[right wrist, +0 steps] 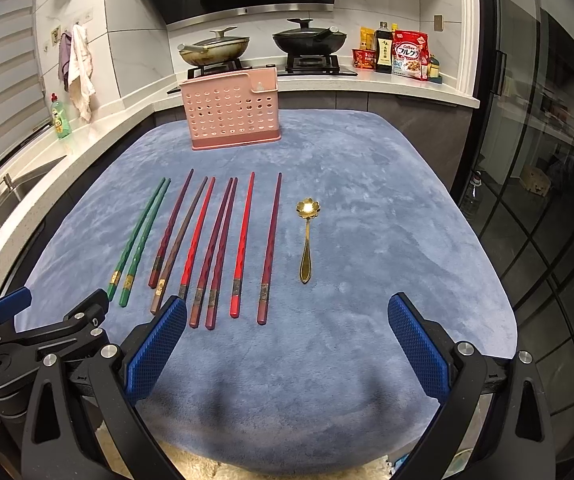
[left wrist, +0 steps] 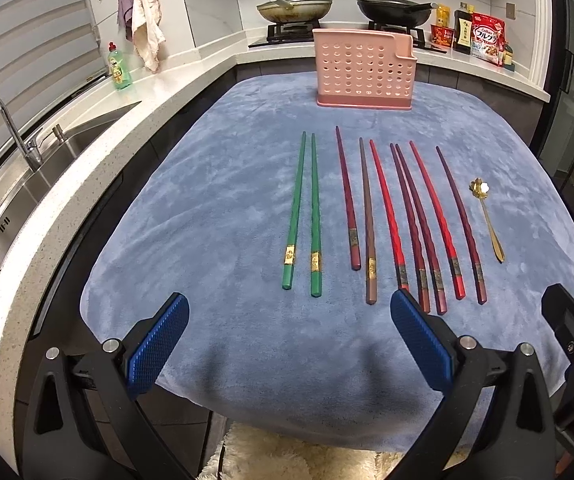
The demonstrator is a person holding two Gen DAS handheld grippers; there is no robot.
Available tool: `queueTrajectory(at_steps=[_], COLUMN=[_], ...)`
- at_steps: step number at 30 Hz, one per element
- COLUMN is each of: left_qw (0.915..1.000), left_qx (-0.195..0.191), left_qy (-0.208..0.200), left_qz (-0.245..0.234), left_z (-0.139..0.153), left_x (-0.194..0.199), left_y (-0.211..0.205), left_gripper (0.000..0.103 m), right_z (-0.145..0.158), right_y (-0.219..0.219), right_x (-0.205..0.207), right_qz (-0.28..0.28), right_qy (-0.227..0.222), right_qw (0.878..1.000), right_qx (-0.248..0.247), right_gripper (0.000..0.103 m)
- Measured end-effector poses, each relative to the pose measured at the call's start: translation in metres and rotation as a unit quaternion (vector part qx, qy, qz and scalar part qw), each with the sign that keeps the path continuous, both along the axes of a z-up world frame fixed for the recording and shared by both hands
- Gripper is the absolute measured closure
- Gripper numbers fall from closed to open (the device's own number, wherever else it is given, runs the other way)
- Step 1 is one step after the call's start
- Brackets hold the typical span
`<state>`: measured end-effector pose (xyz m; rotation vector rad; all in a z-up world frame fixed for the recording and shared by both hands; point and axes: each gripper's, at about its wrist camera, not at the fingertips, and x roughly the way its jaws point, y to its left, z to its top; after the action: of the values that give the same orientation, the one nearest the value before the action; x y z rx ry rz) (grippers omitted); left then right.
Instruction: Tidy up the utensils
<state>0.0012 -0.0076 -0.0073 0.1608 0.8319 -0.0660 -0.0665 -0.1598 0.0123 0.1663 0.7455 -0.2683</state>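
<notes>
Several chopsticks lie side by side on a blue cloth point(left wrist: 227, 184): two green ones point(left wrist: 305, 212) at the left, then several red, brown and purple ones point(left wrist: 407, 220). A gold flower spoon point(left wrist: 487, 216) lies at the right end. A pink perforated utensil holder point(left wrist: 363, 68) stands upright behind them. My left gripper point(left wrist: 287, 312) is open and empty, near the cloth's front edge. In the right wrist view the green chopsticks point(right wrist: 139, 240), red ones point(right wrist: 223, 244), spoon point(right wrist: 307, 236) and holder point(right wrist: 231, 112) show again. My right gripper point(right wrist: 287, 312) is open and empty.
A sink with a tap point(left wrist: 3, 128) lies to the left, with a green soap bottle point(left wrist: 119, 68). Two pans point(left wrist: 295, 8) sit on the stove behind. Food packets and bottles point(left wrist: 483, 36) stand at the back right. A glass door point(right wrist: 547, 160) is on the right.
</notes>
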Motion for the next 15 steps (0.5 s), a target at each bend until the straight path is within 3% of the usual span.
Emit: queueTrajectory(at_steps=[15], left_qw=[0.9998], left_qx=[-0.012], left_qy=[0.012], left_qz=[-0.005], left_z=[0.0007], left_x=[0.0027], left_y=[0.0016], left_gripper=[0.007], right_z=[-0.0002], right_y=[-0.0008], right_x=[-0.0023], right_qz=[-0.001], right_qy=[0.002], right_qw=[1.000], right_qx=[0.001], right_gripper=[0.006])
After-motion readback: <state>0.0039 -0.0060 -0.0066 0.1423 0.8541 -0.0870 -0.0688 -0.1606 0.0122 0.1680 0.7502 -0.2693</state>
